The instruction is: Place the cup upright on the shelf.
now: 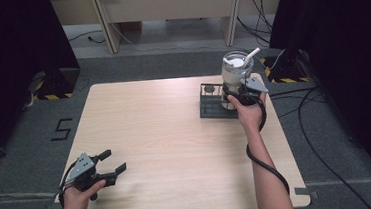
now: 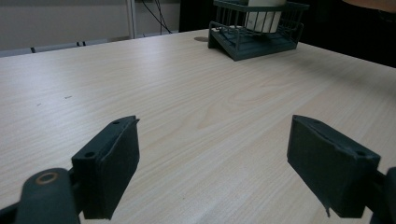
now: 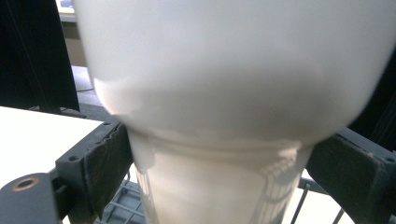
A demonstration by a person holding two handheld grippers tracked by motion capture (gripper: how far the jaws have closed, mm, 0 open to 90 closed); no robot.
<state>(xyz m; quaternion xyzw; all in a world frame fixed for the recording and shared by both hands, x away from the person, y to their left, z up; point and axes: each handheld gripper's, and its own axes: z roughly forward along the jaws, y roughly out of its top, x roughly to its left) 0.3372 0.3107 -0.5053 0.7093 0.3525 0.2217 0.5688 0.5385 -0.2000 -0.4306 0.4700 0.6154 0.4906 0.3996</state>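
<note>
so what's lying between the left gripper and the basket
Nothing: bare wooden table between the open left gripper and the dark wire basket, seen in the left gripper view.

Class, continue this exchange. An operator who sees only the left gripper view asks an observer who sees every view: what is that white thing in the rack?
Observer: A white cup with a straw sticking out of its top.
Operator: Where is the right gripper?
Observer: The right gripper is at that cup, over the rack.
Operator: Is it gripped?
Observer: It looks so. In the right gripper view both pads lie against its narrower lower part.
</note>
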